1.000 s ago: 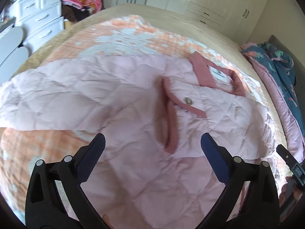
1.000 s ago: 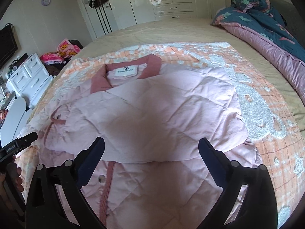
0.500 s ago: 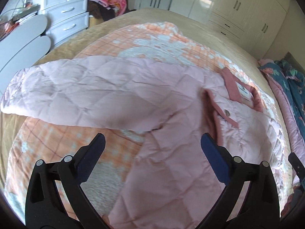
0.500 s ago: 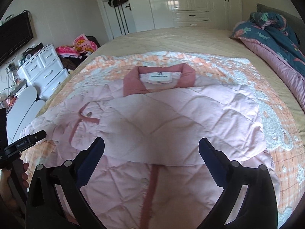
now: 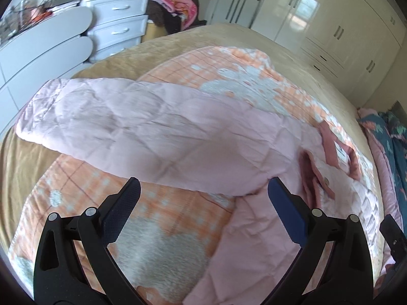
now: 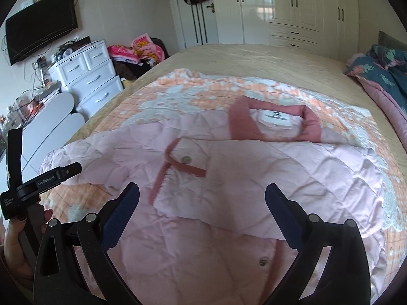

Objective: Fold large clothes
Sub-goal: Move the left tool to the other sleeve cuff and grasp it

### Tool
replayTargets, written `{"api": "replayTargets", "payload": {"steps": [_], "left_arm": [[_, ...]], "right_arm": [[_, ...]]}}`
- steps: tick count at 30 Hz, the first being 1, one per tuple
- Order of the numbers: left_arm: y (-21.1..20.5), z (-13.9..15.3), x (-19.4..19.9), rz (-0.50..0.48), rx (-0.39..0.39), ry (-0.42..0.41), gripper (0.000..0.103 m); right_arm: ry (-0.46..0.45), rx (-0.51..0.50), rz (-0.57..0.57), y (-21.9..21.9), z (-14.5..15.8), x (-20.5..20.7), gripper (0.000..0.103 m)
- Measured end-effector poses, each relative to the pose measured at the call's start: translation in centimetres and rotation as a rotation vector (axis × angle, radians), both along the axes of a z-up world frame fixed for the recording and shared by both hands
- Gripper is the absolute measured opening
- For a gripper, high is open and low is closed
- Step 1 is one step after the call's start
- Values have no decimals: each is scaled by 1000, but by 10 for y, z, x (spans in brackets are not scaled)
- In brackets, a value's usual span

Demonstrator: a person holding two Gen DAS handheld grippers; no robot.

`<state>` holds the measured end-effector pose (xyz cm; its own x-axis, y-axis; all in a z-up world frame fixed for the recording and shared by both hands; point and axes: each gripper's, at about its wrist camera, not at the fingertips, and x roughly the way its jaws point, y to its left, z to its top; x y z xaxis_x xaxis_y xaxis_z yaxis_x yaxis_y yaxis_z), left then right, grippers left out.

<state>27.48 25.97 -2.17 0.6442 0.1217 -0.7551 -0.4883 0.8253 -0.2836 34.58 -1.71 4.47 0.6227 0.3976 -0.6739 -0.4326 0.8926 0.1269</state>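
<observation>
Pink jacket lies on the bed, one sleeve folded below the collar. The other sleeve sprawls out, likely next. Left gripper and right gripper hover spread, empty.

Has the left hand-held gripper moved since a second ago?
Yes. In its own view the left hand-held gripper has swung left, away from the collar, which slid toward the right edge, and toward the outstretched sleeve and the white dresser.
</observation>
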Motion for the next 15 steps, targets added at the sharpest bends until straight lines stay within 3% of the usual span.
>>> {"api": "replayTargets", "payload": {"steps": [15], "left_arm": [[68,-6,-23,170,-34,7,94]], "right_arm": [[-16,-43,169,95,1,-5,99]]}}
